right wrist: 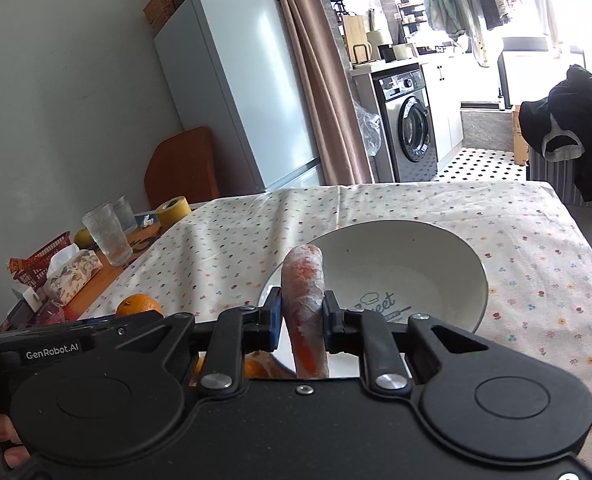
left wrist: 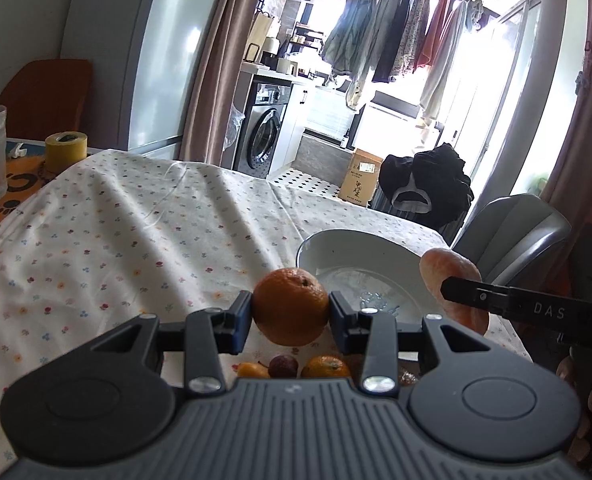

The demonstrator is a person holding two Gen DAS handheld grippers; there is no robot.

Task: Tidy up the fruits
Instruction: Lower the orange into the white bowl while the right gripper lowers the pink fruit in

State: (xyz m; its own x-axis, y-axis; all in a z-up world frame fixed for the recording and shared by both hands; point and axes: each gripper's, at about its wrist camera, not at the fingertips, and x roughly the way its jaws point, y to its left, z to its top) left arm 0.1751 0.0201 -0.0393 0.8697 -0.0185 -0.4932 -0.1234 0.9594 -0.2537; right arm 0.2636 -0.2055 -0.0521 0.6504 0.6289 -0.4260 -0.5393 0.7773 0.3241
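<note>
I am carrying two fruits toward the bowl (right wrist: 375, 276); my left gripper (left wrist: 290, 312) is clamping an orange (left wrist: 290, 306) just short of the bowl's near rim; my right gripper (right wrist: 300, 312) is pinching a peeled piece (right wrist: 303, 296) above that rim; next, I judge, comes lowering and releasing inside the bowl.

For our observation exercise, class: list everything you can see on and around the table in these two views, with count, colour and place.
Bowl: one, white, empty, on cloth.
Orange: one, in left gripper.
Wrapped fruit: one, reddish, in right gripper.
Small fruits: several, orange and dark red, below left gripper.
Tablecloth: one, white, flowered.
Tape roll: one, yellow, far left.
Glasses: two, clear, left.
Tissue pack: one, patterned, left.
Left gripper: shut on orange.
Right gripper: shut on wrapped fruit.
</note>
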